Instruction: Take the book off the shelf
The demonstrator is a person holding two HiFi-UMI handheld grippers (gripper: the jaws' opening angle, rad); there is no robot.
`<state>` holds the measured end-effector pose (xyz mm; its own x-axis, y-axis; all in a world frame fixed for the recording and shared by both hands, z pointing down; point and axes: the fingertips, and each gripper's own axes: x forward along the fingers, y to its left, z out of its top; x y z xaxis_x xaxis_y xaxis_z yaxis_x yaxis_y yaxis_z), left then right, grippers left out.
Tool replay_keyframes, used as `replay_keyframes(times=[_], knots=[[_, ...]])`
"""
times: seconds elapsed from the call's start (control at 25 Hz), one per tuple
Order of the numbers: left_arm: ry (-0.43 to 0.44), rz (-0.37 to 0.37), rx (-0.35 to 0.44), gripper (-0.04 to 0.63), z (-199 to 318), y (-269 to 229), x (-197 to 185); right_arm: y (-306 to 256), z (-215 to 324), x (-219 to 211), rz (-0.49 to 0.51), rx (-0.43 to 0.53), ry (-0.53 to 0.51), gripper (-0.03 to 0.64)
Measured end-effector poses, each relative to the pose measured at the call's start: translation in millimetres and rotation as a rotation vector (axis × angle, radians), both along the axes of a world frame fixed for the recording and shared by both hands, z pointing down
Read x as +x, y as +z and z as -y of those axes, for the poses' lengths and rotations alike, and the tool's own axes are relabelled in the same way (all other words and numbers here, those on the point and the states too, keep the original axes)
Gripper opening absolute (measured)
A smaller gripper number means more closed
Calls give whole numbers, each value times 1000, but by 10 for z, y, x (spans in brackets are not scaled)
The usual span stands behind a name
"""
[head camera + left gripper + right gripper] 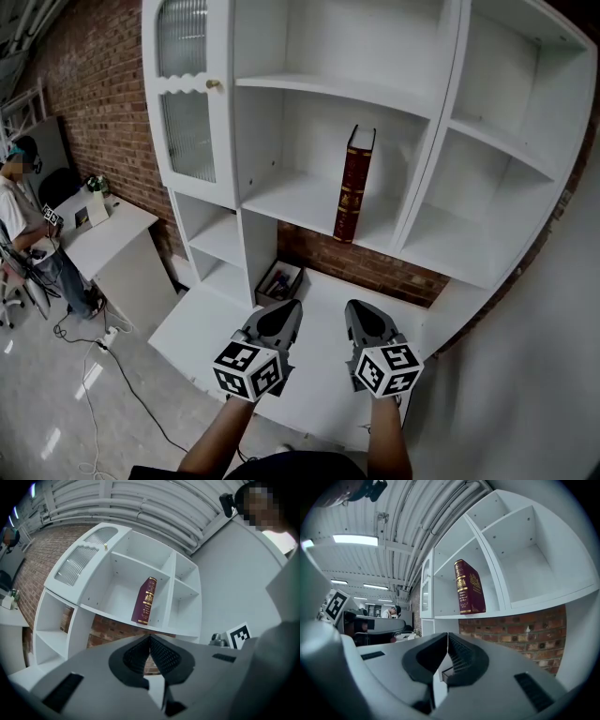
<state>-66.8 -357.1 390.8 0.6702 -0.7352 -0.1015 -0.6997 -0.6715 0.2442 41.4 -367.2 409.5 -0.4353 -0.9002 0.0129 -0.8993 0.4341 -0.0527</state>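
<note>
A dark red book (354, 185) with gilt bands stands upright on the middle shelf of a white shelf unit (309, 202), leaning a little against the divider. The book (145, 600) shows ahead in the left gripper view and the book (468, 587) above and ahead in the right gripper view. My left gripper (284, 314) and right gripper (361, 315) hang side by side below the shelf, over the white desk surface (319, 366), well short of the book. Both have their jaws together with nothing between them.
A small open box (279, 279) with items lies in the lower niche of the unit. A glass-fronted door (186, 94) closes the upper left compartment. A brick wall (98, 103) lies behind. A person (23, 211) sits at a white desk (103, 234) far left; cables (103, 375) trail on the floor.
</note>
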Motion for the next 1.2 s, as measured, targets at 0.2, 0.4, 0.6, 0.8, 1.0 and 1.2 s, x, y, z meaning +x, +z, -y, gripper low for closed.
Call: replay_keyframes(times=[0.2, 0.4, 0.6, 0.8, 1.0, 1.2], knots=[[6, -2, -1, 17, 9, -7, 40, 8, -38, 27, -13, -1, 6, 20], [21, 5, 1, 17, 34, -14, 166, 5, -16, 118, -18, -4, 11, 20], [13, 10, 9, 17, 111, -63, 256, -23, 63, 204, -21, -6, 8, 20], [17, 12, 23, 17, 224, -147, 373, -48, 135, 307, -29, -4, 5, 20], [33, 26, 29, 17, 333, -205, 519, -60, 194, 452, -23, -3, 11, 20], [42, 38, 48, 17, 471, -330, 690, -72, 260, 590, -18, -4, 15, 20]])
